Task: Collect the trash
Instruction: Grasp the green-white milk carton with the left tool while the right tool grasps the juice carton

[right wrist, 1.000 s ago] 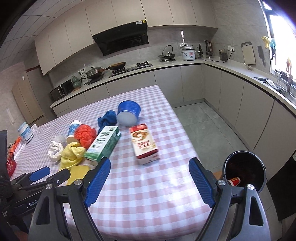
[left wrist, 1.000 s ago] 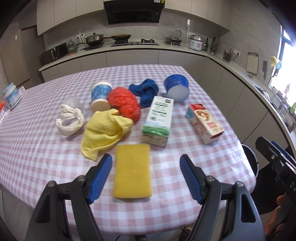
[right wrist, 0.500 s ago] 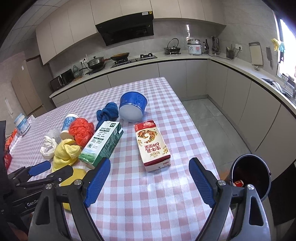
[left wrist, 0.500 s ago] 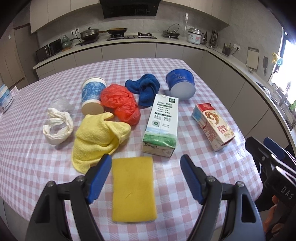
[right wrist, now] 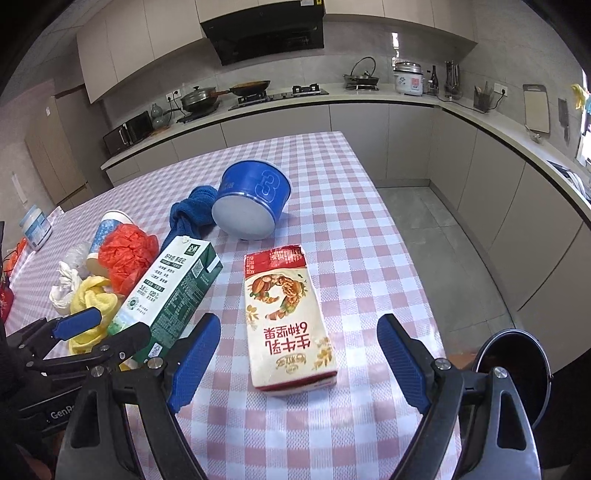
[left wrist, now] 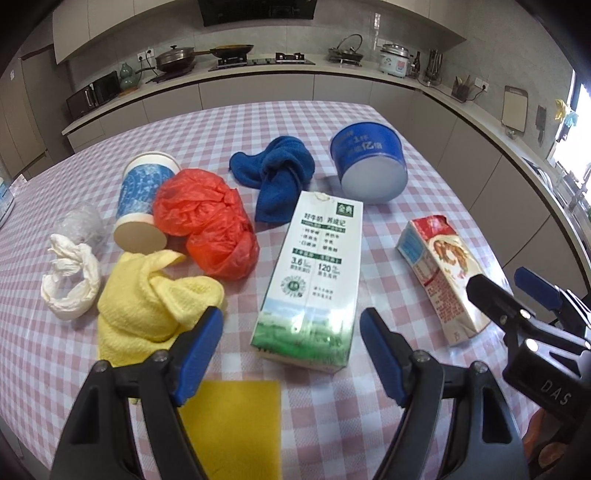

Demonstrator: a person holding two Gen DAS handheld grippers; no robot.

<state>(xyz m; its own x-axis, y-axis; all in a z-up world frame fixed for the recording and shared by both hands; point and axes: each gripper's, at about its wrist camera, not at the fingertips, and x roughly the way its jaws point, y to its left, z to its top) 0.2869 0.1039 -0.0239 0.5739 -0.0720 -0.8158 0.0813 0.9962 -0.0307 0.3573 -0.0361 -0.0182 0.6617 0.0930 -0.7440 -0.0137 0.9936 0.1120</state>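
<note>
Cartons are lying flat on the checked worktop [right wrist: 354,229], the green carton [left wrist: 310,280] before the left gripper [left wrist: 291,345] and the red carton [right wrist: 286,317] before the right gripper [right wrist: 299,356], both jaws gaping empty, so each should be straddling its carton's narrow sides squarely before squeezing.

Grey cabinets [right wrist: 280,122] run beneath an L-shaped counter [right wrist: 369,96]; range hood [right wrist: 264,35] above, daylit window [left wrist: 576,122] right, grey floor tiles [right wrist: 424,221].

the yellow sponge [left wrist: 236,424] runs off the bottom edge, the bin [right wrist: 517,373] sits half behind a finger, its contents too dark to tell
</note>
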